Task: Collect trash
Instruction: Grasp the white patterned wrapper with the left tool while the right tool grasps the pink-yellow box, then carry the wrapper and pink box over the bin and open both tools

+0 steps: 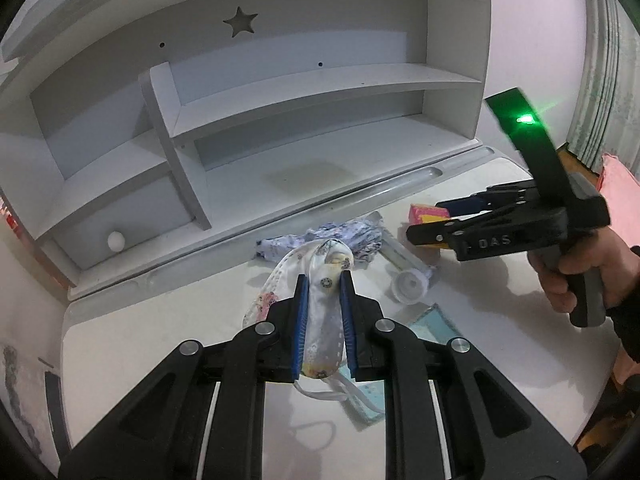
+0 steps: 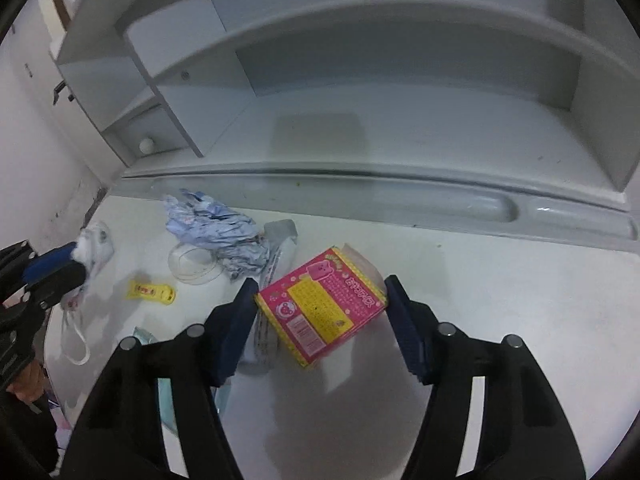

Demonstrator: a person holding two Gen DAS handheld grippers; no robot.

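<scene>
White counter strewn with trash below a shelf unit

A mask is pinched in the left hand-held gripper at centre frame; a pink box is bracketed by the spread right hand-held gripper. The counter is backed by a white shelf.

desk: white top, long shallow groove along its back edge | hutch: white shelving on the desk, star cut-out in back panel, small drawer with round knob lower left | wall: plain pale | curtain: patterned, right edge
</scene>
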